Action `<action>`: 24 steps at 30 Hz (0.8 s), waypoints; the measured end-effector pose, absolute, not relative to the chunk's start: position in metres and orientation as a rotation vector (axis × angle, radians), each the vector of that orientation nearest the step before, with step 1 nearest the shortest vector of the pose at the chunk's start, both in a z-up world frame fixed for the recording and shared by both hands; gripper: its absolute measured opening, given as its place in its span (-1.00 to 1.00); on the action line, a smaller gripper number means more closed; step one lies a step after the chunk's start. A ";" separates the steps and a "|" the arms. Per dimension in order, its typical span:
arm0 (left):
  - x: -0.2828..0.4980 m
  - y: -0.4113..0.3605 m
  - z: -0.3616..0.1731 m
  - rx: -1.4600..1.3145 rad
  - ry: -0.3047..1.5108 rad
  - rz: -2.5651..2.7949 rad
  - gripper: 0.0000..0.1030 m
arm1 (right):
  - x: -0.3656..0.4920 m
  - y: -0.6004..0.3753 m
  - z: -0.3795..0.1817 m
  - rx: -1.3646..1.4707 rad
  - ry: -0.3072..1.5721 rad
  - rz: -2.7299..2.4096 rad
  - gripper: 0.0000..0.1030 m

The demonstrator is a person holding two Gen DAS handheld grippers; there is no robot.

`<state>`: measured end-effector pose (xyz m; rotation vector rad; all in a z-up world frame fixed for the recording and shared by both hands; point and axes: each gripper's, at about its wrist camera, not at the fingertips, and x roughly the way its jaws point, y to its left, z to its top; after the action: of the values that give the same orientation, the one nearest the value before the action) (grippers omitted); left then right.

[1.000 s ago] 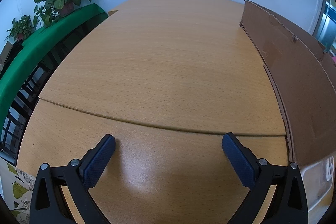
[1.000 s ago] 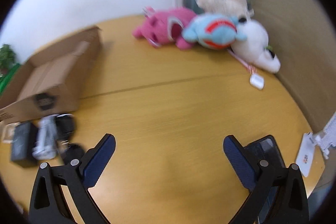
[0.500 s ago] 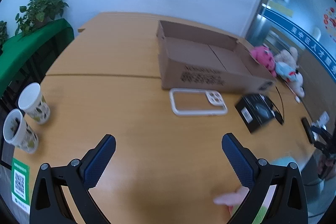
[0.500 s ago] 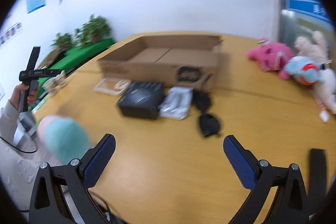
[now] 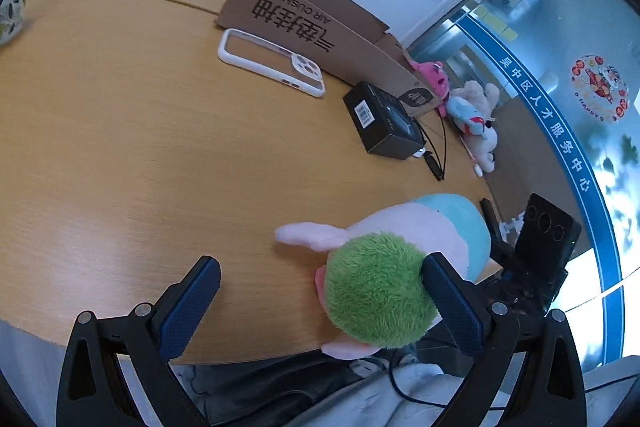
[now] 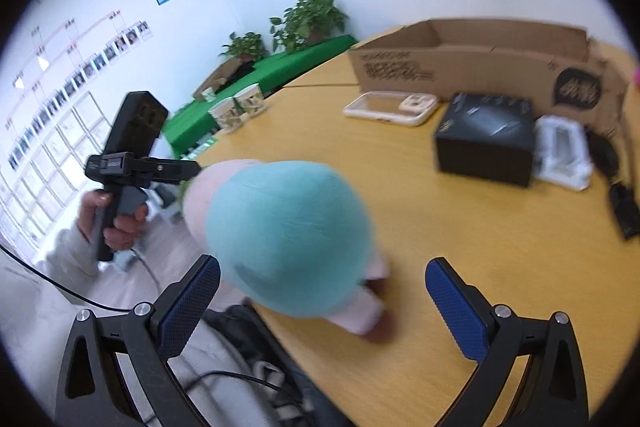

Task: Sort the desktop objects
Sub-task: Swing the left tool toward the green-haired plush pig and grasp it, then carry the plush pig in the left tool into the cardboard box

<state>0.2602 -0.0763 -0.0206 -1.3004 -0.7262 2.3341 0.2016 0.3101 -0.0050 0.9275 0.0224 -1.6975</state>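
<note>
A round wooden table (image 5: 120,147) carries an open cardboard box (image 5: 304,23); just beside it lie a clear phone case (image 5: 270,63) and a matte black carton (image 5: 382,121). At the near edge sits a fuzzy plush toy (image 5: 400,267). The left gripper (image 5: 320,303) and the right gripper (image 6: 320,301) both gape wide, holding nothing.

My wooden desk (image 5: 120,147), cardboard box (image 5: 304,23) on it, phone case (image 5: 268,61) and black box (image 5: 382,121) just beside the cardboard box, plush toy (image 5: 404,255) at my edge
</note>
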 end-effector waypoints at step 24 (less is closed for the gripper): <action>0.212 -0.072 0.001 -1.293 -0.679 2.208 0.74 | 0.179 0.267 -0.001 0.999 0.033 -1.816 0.91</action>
<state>0.2120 -0.0716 0.0012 -1.2929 -0.6793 2.2076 0.1790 0.2665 -0.0015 0.9993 0.0331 -1.8158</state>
